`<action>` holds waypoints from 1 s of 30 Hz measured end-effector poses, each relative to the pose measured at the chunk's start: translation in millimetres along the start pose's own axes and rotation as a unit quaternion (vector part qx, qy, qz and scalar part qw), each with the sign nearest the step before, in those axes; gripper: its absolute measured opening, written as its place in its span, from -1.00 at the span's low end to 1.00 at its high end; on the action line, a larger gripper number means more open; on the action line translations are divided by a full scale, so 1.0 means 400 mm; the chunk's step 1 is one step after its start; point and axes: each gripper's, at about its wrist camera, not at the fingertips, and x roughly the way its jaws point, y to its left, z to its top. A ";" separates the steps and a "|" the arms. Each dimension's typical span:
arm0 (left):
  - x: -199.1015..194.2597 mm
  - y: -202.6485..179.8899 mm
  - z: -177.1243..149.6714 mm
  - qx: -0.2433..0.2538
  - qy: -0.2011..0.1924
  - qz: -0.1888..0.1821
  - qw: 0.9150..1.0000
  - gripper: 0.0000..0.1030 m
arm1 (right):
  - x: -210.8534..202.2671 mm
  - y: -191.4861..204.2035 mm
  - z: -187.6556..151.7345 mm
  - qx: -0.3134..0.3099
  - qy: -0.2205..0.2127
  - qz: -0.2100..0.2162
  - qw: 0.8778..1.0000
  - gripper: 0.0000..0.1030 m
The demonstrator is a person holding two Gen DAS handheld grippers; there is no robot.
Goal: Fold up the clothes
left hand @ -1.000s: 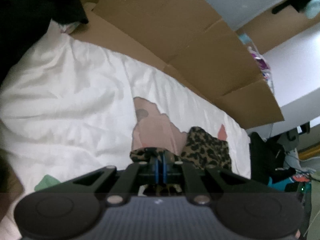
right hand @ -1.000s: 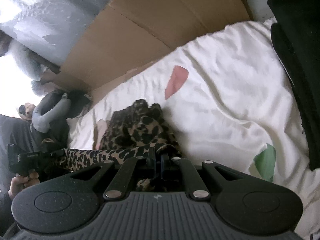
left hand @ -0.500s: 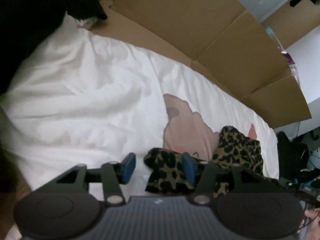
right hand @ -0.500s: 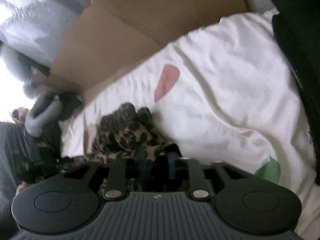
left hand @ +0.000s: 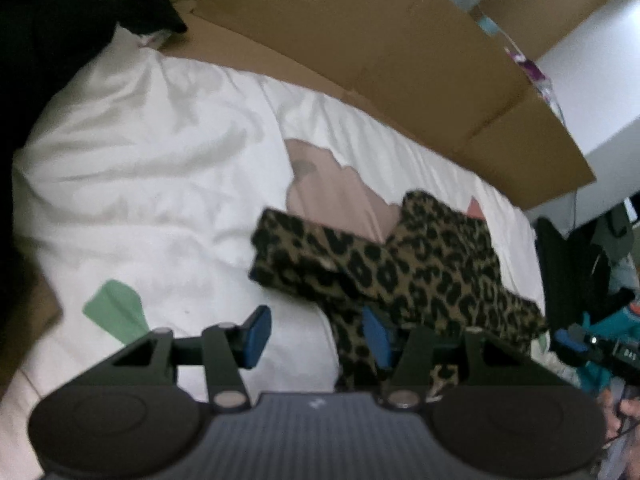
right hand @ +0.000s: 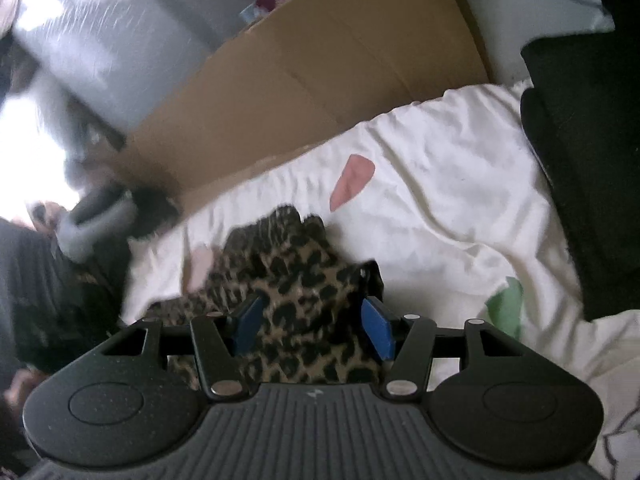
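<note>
A leopard-print cloth with black spots on tan (left hand: 404, 264) lies bunched up on the bed, on top of a crumpled white bed sheet with pink and green patches (left hand: 152, 184). In the left wrist view one thick folded end of the cloth sticks out to the left, and the rest spreads to the right and down toward the camera.

The left hand-held gripper (left hand: 316, 334) is spread wide and holds nothing. Its blue pads (left hand: 256, 334) stand far apart — the left one is over bare sheet, and the right one sits just at the near edge of the cloth. I cannot tell if that pad touches it.

The right hand-held gripper (right hand: 310, 326) is spread wide too. The spotted cloth (right hand: 296, 280) fills the gap between its blue pads (right hand: 376, 330), but they do not squeeze it.

Under the far part of the cloth there is a flat pale pink piece of fabric (left hand: 332, 184). A big brown cardboard sheet (left hand: 380, 60) stands along the far side of the bed. Something black and soft (right hand: 580, 168) lies at the right edge of the bed in the right wrist view.
</note>
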 end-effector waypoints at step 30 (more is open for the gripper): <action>0.162 -0.179 -0.056 0.178 0.014 0.055 0.982 -0.23 | 0.235 0.150 -0.110 -0.191 0.049 -0.141 0.970 -0.23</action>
